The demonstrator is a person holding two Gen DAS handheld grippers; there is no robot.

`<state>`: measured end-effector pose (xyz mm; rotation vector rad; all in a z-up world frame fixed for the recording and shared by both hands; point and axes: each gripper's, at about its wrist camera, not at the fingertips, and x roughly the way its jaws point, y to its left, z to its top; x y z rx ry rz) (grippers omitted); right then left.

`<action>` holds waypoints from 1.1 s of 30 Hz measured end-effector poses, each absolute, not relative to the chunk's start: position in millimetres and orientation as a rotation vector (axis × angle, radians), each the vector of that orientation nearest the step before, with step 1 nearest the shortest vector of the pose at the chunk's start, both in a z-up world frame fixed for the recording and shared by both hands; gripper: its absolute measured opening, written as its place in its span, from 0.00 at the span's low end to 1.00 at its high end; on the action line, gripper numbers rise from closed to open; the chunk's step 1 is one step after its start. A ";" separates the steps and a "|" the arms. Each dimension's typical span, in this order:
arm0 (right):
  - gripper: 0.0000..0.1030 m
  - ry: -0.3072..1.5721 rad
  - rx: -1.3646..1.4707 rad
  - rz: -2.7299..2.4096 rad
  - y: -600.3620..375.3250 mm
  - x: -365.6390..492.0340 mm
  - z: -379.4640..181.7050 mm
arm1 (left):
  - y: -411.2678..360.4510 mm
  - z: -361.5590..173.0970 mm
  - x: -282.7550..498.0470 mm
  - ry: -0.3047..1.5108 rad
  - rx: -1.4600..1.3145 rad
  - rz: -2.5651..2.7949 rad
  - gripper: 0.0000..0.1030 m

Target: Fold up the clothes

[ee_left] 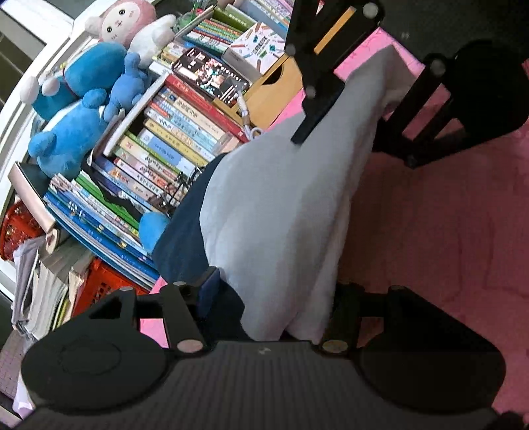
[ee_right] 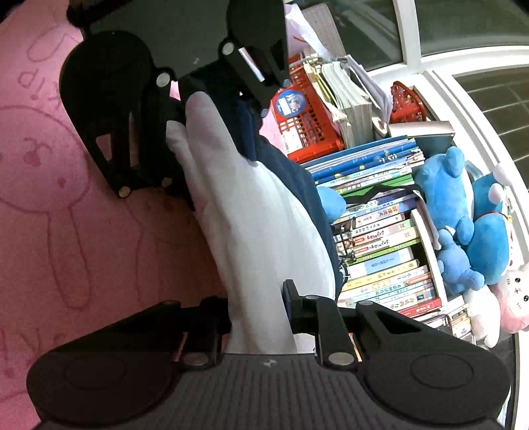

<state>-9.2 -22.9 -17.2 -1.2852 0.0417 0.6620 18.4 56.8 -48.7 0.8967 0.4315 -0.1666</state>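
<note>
Left wrist view: left gripper at the bottom edge, jaws about half apart and closed on a bunched end of the white garment, with its navy part gathered against the left finger. Cloth stretched taut from there up and away to the right gripper, seen from the front at the top, clamped narrowly on the far end. Garment held above a pink blanket that fills the right side. To the left, a packed row of books, blue plush toys, a pink and white plush, a phone with a lit screen lying on the books, and a red crate lower down. Right wrist view: right gripper at the bottom, jaws narrow and pinching the white garment, with the navy part running along its right edge. Cloth rising to the left gripper at the top, gripping the other end. Pink blanket with a rabbit drawing on the left. Books, red crate, blue plush toys and a white window frame on the right.
</note>
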 end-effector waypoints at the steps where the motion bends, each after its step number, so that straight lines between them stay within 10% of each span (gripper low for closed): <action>1: 0.19 0.043 -1.285 0.662 -22.9 -9.3 -16.9 | 57.4 -48.3 18.6 0.434 0.893 -0.166 0.55; 11: 0.15 -0.111 -1.297 0.497 -34.1 -21.9 -3.3 | 52.7 -1.4 -8.8 0.283 0.784 -0.122 0.35; 33: 0.15 0.077 -1.371 0.564 -118.2 -143.9 -23.9 | 15.8 -28.6 -105.2 0.489 0.820 -0.346 0.35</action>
